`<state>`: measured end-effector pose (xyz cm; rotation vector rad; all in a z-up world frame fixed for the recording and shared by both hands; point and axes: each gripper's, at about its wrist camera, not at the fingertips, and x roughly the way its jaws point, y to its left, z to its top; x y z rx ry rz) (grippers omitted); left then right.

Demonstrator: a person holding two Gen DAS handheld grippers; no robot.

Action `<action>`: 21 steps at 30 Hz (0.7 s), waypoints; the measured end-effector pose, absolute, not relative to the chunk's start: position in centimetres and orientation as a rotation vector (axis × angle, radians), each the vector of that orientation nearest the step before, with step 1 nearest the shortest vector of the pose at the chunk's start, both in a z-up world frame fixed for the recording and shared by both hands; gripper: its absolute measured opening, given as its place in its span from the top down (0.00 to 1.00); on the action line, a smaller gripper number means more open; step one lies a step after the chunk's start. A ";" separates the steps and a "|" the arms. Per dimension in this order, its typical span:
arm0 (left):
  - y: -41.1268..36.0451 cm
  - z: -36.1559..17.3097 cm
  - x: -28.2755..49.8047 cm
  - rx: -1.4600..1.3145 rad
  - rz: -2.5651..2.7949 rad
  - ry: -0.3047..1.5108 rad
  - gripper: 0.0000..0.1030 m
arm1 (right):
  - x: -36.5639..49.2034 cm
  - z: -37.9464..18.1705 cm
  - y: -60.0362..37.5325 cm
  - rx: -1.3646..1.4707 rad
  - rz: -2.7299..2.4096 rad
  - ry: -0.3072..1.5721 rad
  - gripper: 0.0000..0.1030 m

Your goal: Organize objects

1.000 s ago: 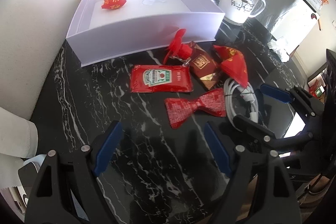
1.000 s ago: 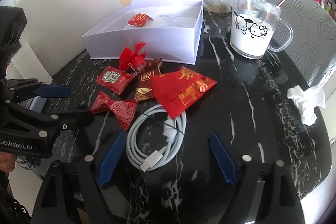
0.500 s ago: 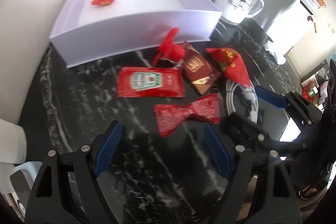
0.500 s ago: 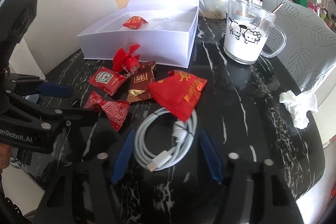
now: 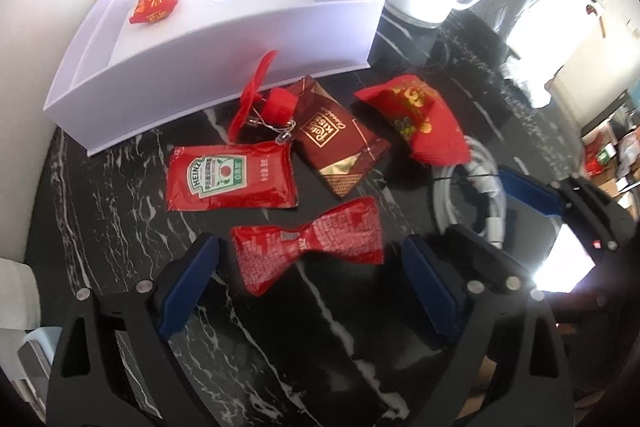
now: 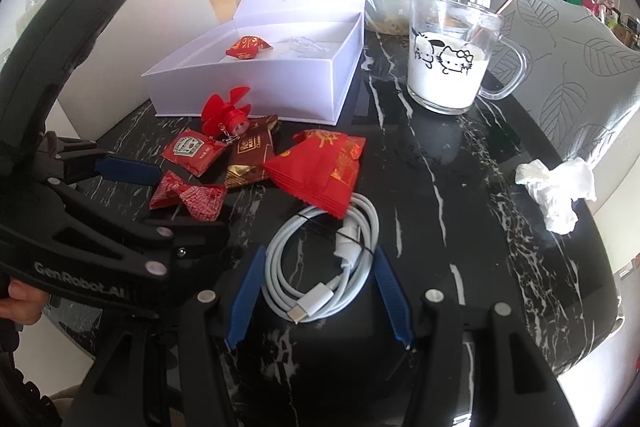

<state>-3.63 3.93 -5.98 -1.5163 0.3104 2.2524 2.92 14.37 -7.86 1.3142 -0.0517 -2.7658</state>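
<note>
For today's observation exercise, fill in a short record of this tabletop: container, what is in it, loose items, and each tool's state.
container: white box, lid up
inside box: red candy
loose items: ketchup packet, chocolate packet, bow-shaped wrapper, red pouch
left tool: open, just widened, around the bow-shaped wrapper
right tool: pads at the sides of the white cable

Both wrist views look steeply down, close over the tabletop (image 5: pixel 100 195), sharing the white box (image 5: pixel 224 67) and red packets.
</note>
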 end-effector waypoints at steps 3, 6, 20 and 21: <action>3.9 -6.0 -3.8 -1.518 2.283 0.315 0.09 | 3.1 -7.9 14.5 1.308 -2.770 -0.038 0.44; 3.7 -5.7 -3.7 -1.496 2.316 0.294 0.21 | 3.2 -7.9 14.8 1.297 -2.769 -0.059 0.44; 2.9 -4.9 -3.2 -1.533 2.271 0.188 0.36 | 3.8 -7.9 15.9 1.301 -2.775 -0.110 0.48; 2.8 -4.7 -3.1 -1.529 2.272 0.175 0.36 | 4.0 -7.8 16.0 1.303 -2.776 -0.115 0.48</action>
